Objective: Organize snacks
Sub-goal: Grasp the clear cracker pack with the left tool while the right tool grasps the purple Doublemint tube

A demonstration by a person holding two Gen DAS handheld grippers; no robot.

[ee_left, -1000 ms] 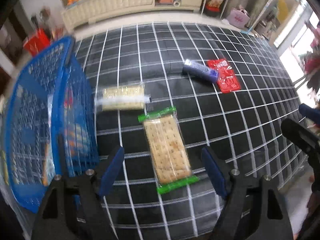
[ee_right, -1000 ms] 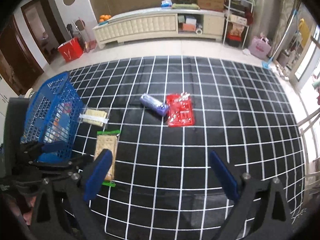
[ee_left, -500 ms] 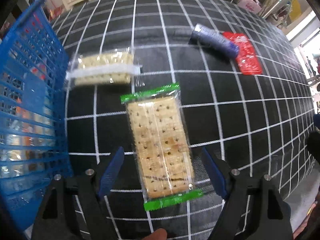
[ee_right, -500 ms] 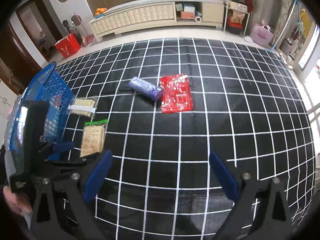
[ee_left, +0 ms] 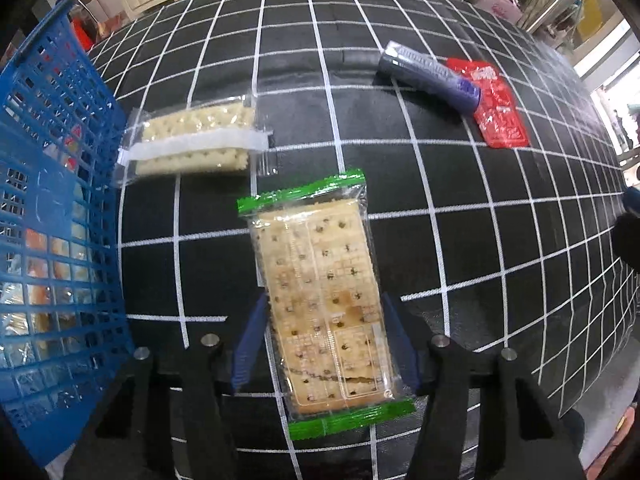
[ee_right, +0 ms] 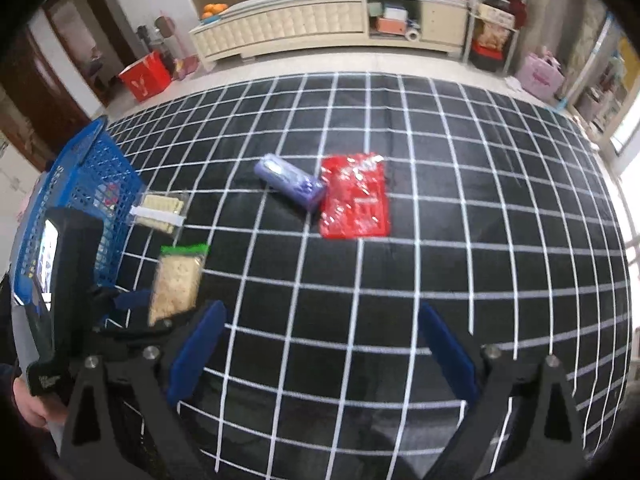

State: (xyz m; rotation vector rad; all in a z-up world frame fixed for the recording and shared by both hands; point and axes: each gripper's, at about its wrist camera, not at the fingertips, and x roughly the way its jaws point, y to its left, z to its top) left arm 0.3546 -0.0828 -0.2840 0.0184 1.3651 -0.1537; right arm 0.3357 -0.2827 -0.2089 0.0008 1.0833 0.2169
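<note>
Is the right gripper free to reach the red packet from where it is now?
Probably yes: the right gripper stands open over bare cloth, nothing between it and the red packet; only the purple roll touches that packet's left edge.

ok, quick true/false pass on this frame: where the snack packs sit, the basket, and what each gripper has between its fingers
1. The green-edged cracker pack lies between the fingers of the left gripper. True; the jaws are closing on it.
2. The right gripper holds the red packet. False; its fingers are open over bare mat, and the packet lies farther off.
3. The purple roll lies against the red packet. True.
4. The blue basket is empty. False; packs show through its mesh.
5. The white-banded cracker pack is inside the basket. False; it lies on the checked mat beside it.
</note>
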